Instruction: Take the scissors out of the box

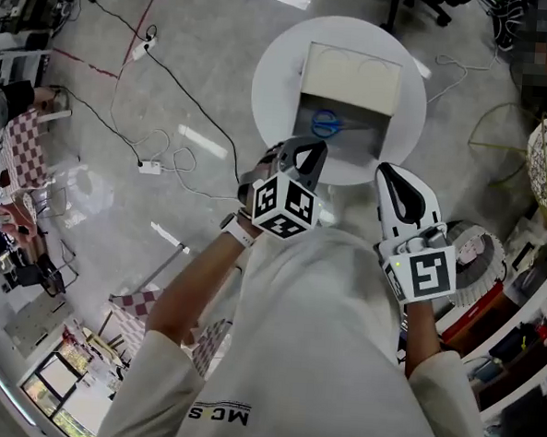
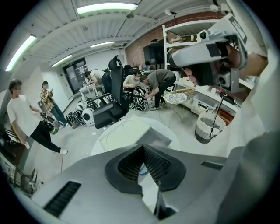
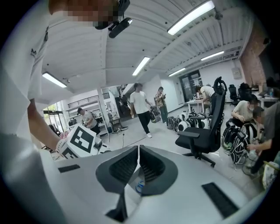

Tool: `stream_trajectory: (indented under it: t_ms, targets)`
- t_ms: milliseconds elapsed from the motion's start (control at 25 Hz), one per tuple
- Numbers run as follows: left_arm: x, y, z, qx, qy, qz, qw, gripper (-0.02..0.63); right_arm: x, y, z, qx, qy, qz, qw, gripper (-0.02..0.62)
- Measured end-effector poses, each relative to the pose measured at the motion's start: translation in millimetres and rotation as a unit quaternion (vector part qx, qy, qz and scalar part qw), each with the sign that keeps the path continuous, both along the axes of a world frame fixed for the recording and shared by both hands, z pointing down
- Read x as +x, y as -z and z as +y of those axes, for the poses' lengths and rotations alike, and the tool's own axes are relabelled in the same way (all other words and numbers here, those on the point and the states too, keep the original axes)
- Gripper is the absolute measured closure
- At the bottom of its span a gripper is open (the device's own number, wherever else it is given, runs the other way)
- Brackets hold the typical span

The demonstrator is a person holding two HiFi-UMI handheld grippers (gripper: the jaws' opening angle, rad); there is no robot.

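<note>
On the round white table [image 1: 274, 93] stands an open white box [image 1: 371, 140] with its lid [image 1: 350, 77] folded back. Blue-handled scissors [image 1: 327, 124] lie flat inside it, towards its left side. My left gripper [image 1: 309, 150] is shut and empty, hovering at the box's near left corner just short of the scissors. At the box's near right corner my right gripper [image 1: 393, 173] is also shut and holds nothing. In each gripper view the jaws meet at the tips, and a sliver of blue handle [image 2: 143, 170] [image 3: 140, 187] shows through the gap below them.
Cables and a power strip [image 1: 149, 167] trail over the grey floor left of the table. A white wicker basket [image 1: 481, 263] and shelving stand at the right. An office chair base [image 1: 425, 5] sits beyond the table. Several people stand farther off in the room.
</note>
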State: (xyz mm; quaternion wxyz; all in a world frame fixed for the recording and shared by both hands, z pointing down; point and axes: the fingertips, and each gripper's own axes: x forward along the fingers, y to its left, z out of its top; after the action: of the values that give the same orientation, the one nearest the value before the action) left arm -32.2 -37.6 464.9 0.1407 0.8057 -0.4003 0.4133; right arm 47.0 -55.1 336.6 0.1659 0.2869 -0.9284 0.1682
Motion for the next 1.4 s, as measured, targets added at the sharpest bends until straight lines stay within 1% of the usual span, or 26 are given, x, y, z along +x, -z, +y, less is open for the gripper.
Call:
stream_trajectory:
  t_ms: [160,280,480,640,760,800,880,920,1120,1160,1240,1320,1400]
  targets:
    - [0,-32,-6,-0.016,-0.026,-0.013,0.9995,0.594,-4,-10,1,-0.013,-0.002,0.005,1.000,0.523]
    - [1,-58,-7,-0.036,-0.055,-0.028,0.9975,0.594,-4,-17,0,-0.021,-0.016,0.002,1.000,0.523]
    - [-5,-91,-14,-0.051,-0.097,-0.064,0.9920,0.594,-1,-35,1,-0.043,-0.019,0.016,0.999,0.523]
    - [-3,-114,-14,-0.071,-0.124,-0.077,0.9867,0.592,-2,-43,-2,-0.048,-0.026,0.018,0.998,0.523]
    - [-2,-131,-13,-0.082,-0.146,-0.089,0.9819,0.592,-4,-48,-4,-0.051,-0.042,0.010,0.998,0.523]
    - [-2,-136,-13,-0.087,-0.154,-0.094,0.9798,0.589,-5,-50,-3,-0.053,-0.045,0.009,0.998,0.523]
    - [-2,-147,-13,-0.098,-0.172,-0.105,0.9745,0.533,-5,-54,-1,-0.058,-0.048,0.008,0.997,0.523]
    - [-2,-152,-13,-0.102,-0.181,-0.111,0.9719,0.518,-5,-56,0,-0.061,-0.048,0.007,0.997,0.523]
    - [-6,-171,-17,-0.112,-0.214,-0.140,0.9601,0.505,-1,-64,5,-0.071,-0.059,0.010,0.996,0.523]
    - [-7,-176,-16,-0.118,-0.224,-0.147,0.9562,0.505,-1,-66,6,-0.072,-0.064,0.008,0.995,0.523]
    - [-11,-186,-11,-0.135,-0.246,-0.163,0.9457,0.505,0,-68,6,-0.076,-0.075,0.003,0.994,0.523]
    - [-12,-196,-9,-0.142,-0.264,-0.183,0.9361,0.505,5,-72,6,-0.083,-0.082,0.003,0.993,0.523]
    - [-12,-203,-11,-0.142,-0.274,-0.198,0.9303,0.503,11,-75,7,-0.089,-0.084,0.004,0.993,0.523]
